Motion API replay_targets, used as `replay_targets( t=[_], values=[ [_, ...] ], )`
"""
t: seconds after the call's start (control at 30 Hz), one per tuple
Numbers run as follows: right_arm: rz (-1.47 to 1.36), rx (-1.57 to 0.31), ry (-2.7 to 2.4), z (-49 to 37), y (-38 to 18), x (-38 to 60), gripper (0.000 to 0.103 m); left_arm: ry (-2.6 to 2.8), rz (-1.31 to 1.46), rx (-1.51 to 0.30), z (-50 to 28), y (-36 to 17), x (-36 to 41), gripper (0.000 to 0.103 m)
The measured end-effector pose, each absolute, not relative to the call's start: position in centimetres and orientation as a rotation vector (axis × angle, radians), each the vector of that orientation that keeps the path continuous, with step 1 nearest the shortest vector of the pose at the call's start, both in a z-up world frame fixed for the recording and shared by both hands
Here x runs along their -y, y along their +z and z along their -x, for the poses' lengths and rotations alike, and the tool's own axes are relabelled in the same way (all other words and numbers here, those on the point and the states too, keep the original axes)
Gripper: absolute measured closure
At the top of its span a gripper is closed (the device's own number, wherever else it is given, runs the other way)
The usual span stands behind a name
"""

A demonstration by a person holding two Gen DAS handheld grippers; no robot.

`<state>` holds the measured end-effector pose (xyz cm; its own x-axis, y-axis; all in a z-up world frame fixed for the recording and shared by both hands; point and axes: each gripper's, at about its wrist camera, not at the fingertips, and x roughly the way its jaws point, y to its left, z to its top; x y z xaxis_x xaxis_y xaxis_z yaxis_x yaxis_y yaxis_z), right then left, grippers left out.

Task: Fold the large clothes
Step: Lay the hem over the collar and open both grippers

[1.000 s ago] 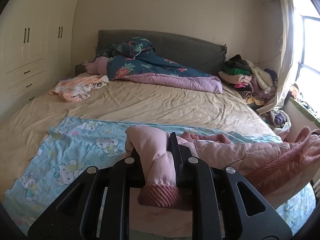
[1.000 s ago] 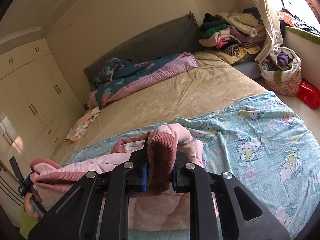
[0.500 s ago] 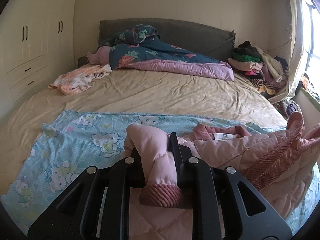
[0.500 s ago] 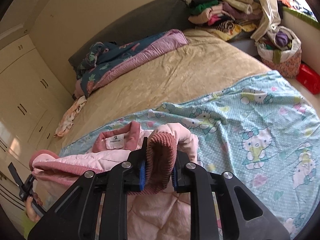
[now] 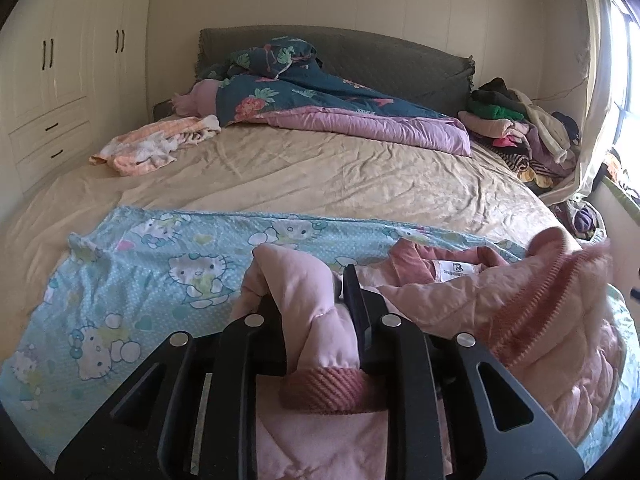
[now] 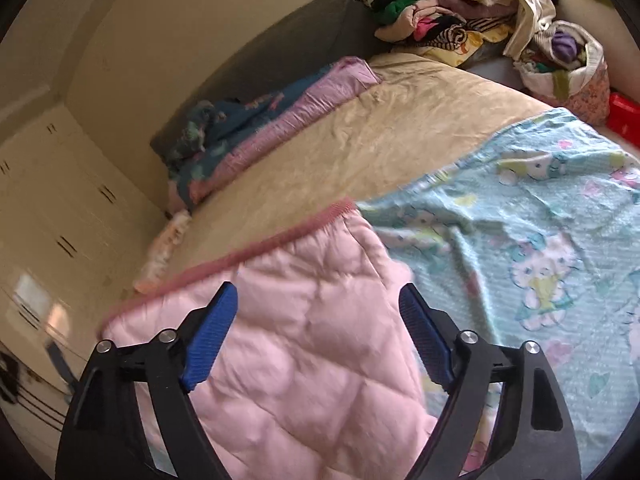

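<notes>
A pink quilted jacket (image 5: 460, 304) with darker ribbed cuffs and hem lies on a light blue cartoon-print sheet (image 5: 160, 264) at the near end of the bed. My left gripper (image 5: 312, 300) is shut on one sleeve of the jacket, its ribbed cuff (image 5: 324, 388) hanging behind the jaws. In the right wrist view the jacket (image 6: 288, 344) lies spread flat, its ribbed hem (image 6: 256, 244) at the far side. My right gripper (image 6: 316, 300) is open and empty just above it, its blue pads (image 6: 212, 328) wide apart.
The bed has a beige sheet (image 5: 320, 168). A teal and purple duvet (image 5: 320, 100) lies at the grey headboard. A small peach garment (image 5: 156, 144) is at the far left. A clothes pile (image 5: 516, 120) is at the far right. White wardrobes (image 5: 52, 60) stand left. A fabric bag (image 6: 568, 60) and a red box (image 6: 624, 116) sit beside the bed.
My right gripper has opened and let go of the ribbed cuff it held. The jacket has dropped flat onto the sheet. My left gripper still holds its sleeve.
</notes>
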<state>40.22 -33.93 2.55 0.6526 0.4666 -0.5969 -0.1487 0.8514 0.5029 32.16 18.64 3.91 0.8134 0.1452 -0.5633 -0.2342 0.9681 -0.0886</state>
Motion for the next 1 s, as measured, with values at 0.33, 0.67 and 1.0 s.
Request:
replay_targets(
  t=[0.33, 0.67, 1.0],
  values=[
    [-0.107, -0.848, 0.32, -37.1, -2.5, 29.7, 0.015, 0.151, 0.181, -0.537, -31.0, 5.4, -17.6, 0.033],
    [-0.074, -0.809, 0.318, -34.4, -1.9, 30.7, 0.009, 0.226, 0.142, -0.498, -28.0, 5.9, -18.8, 0.01],
    [-0.088, -0.8, 0.277, -32.9, -3.2, 31.8, 0.009, 0.191, 0.204, -0.666, -26.3, -0.1, -21.0, 0.01]
  ],
)
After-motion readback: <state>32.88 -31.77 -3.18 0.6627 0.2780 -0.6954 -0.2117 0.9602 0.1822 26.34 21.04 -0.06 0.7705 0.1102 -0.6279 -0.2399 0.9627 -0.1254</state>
